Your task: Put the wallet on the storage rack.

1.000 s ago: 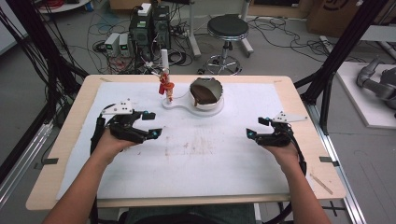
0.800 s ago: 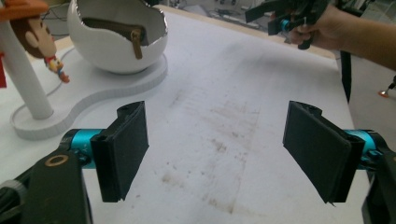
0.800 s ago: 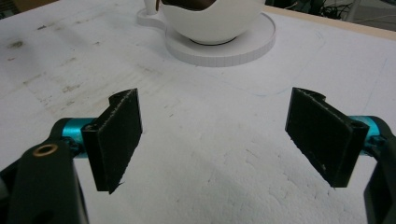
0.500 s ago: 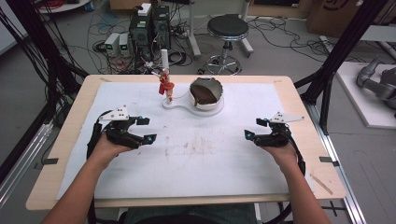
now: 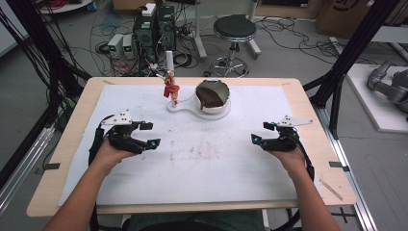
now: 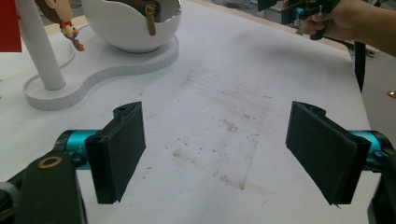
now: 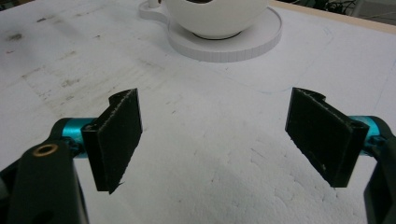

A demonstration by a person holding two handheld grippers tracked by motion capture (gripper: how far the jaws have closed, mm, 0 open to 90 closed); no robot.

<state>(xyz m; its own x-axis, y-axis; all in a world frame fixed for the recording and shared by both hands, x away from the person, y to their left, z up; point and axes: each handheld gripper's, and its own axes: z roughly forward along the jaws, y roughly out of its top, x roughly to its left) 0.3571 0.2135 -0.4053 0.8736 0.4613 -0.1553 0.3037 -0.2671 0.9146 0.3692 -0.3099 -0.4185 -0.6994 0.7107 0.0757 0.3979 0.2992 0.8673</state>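
- My left gripper [image 5: 144, 134] is low over the white mat [image 5: 202, 178], left of centre, forearm coming up from the near edge; jaws wide apart, nothing between them.
- My right gripper [image 5: 262, 134] mirrors it on the right side, wrist turned inward, jaws likewise spread and empty.
- White stand [image 5: 192, 108] sits at the far middle of the mat, well apart from both grippers.
- It carries a brown-lined bowl [image 5: 211, 96] and a post [image 5: 170, 62] with a small red figure [image 5: 170, 89], possibly hanging; detail too small.
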